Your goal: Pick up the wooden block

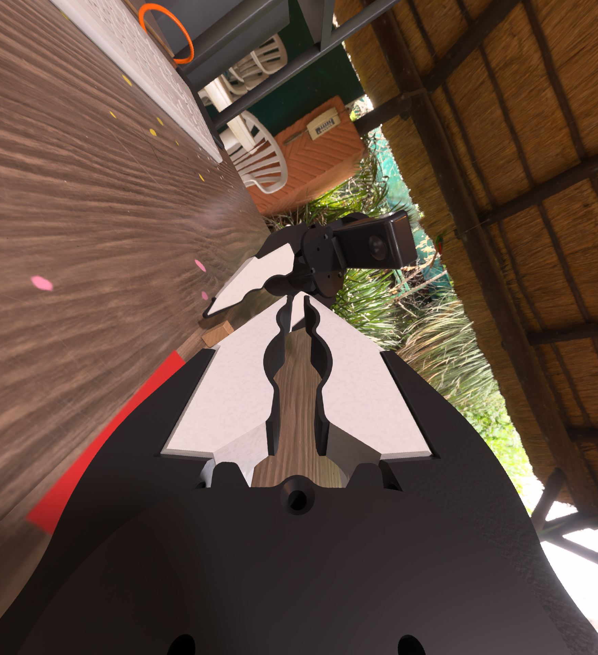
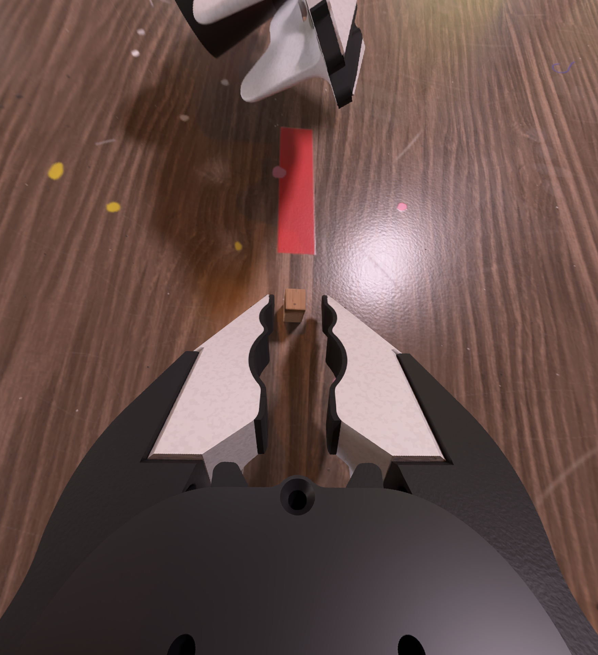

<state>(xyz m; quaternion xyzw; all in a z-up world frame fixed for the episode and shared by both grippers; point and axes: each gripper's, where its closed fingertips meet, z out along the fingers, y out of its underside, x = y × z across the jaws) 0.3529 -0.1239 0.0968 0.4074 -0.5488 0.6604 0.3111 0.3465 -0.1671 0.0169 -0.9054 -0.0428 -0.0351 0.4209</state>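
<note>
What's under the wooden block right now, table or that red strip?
The wooden block sits on the bare table, short of the red strip. Its underside is hidden. The right tongs are open around it.

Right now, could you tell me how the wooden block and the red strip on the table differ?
The wooden block is a small tan cube standing up from the table; the red strip is a long, flat rectangle flush with the surface. The block sits between the open right gripper fingertips, while the strip lies farther ahead, beyond them. Both rest on the tabletop, roughly in line.
</note>
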